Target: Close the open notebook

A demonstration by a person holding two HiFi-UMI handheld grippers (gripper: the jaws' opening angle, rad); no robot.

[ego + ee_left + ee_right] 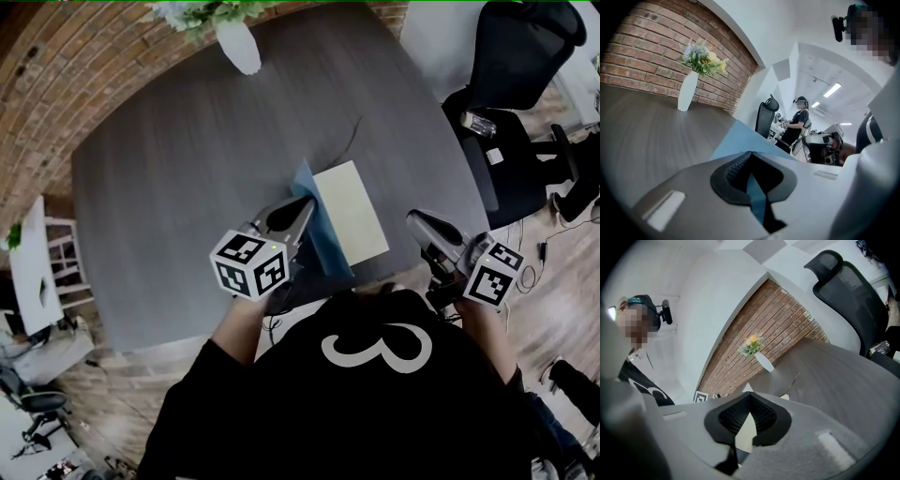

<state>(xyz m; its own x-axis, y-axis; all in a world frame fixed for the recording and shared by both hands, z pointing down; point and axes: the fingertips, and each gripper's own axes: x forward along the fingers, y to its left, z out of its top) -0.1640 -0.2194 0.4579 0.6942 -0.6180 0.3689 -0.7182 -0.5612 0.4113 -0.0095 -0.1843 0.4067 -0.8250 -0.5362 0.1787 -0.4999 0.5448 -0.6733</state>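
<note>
A dark grey table stands against a brick wall, with a white vase of flowers at the far edge, well ahead of both grippers. The notebook lies near the person's side of the table, between the two grippers. Its cream page is flat and bare, with no writing to be read on it. Its blue cover is lifted off the table and stands tilted on the page's left side. The left gripper reaches in from the left of the cover. In the left gripper view its jaws are closed on the blue cover, which passes between the ribbed pads and runs on ahead of the tips. The right gripper hovers just to the right of the notebook, apart from it. In the right gripper view its jaws meet at the tips with nothing held, and the cream page shows through the gap below them. Each gripper carries a cube with black-and-white square markers. The person's black shirt bears a large white "3". A black office chair stands beyond the right gripper, off the table's edge.
</note>
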